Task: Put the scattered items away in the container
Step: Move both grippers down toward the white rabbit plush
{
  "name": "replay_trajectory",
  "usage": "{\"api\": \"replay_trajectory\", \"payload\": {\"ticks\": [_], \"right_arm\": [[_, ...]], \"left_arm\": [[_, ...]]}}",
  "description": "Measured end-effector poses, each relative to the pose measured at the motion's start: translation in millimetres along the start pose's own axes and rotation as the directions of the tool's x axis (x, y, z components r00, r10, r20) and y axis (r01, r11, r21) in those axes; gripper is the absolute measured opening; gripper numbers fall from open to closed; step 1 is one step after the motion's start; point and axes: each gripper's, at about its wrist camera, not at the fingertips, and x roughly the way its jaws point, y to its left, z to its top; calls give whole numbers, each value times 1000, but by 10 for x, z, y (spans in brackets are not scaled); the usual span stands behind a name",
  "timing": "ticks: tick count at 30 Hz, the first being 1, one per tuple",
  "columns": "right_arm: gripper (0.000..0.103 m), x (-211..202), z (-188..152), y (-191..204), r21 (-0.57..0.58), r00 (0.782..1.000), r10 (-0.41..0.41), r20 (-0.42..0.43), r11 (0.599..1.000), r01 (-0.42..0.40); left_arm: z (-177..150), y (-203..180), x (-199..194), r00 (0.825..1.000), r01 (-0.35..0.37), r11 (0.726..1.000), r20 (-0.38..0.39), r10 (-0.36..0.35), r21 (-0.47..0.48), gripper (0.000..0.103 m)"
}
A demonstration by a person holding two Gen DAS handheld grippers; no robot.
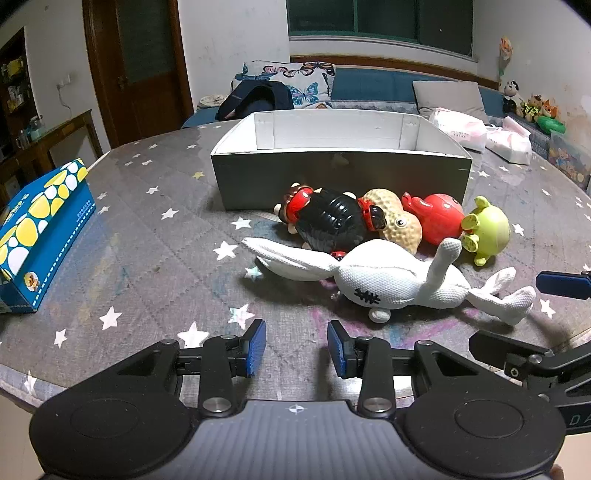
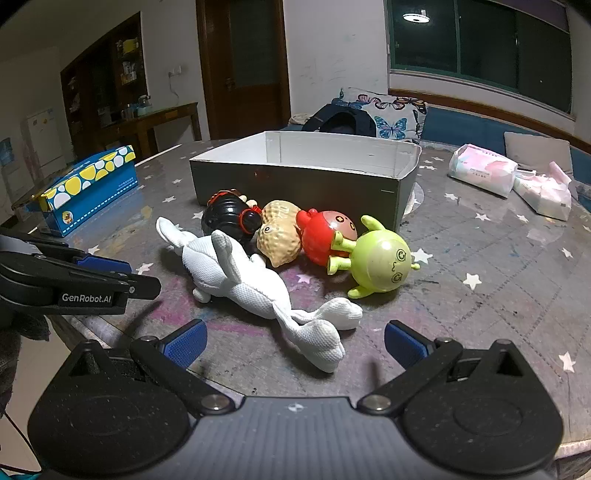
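The desk [image 1: 155,236] has a grey cover with white stars. On it lie an open grey box [image 1: 340,177], a blue tissue box [image 1: 40,236] at the left, five toys in the middle: a white plush rabbit [image 1: 391,277], a black doll [image 1: 328,221], a peanut toy [image 1: 399,221], a red figure [image 1: 439,218], a green figure [image 1: 487,229]. Two tissue packs [image 2: 484,173] lie at the right.

A blue tissue box [image 1: 44,236] with yellow and white spots sat on the star-patterned counter [image 1: 155,236], far off to the left of the hand-held gripper. Ahead and to the right lay two soft tissue packs [image 2: 484,173], side by side near the counter's far edge. Beyond the counter, a butterfly-print pillow [image 1: 295,83] and a dark bag [image 1: 255,99] rested on a blue sofa [image 1: 373,86]. A brown door [image 1: 136,66] stood at the back left, a dark window [image 1: 380,18] at the back right.
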Motion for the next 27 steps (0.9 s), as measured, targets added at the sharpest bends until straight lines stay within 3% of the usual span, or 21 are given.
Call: {"api": "replay_trajectory", "payload": {"ticks": [27], "right_arm": [[102,144,139,33,-14,998,55,-10,998,-55]], "left_arm": [[182,135,74,999,40,999,-8,-41,-34,39]]}}
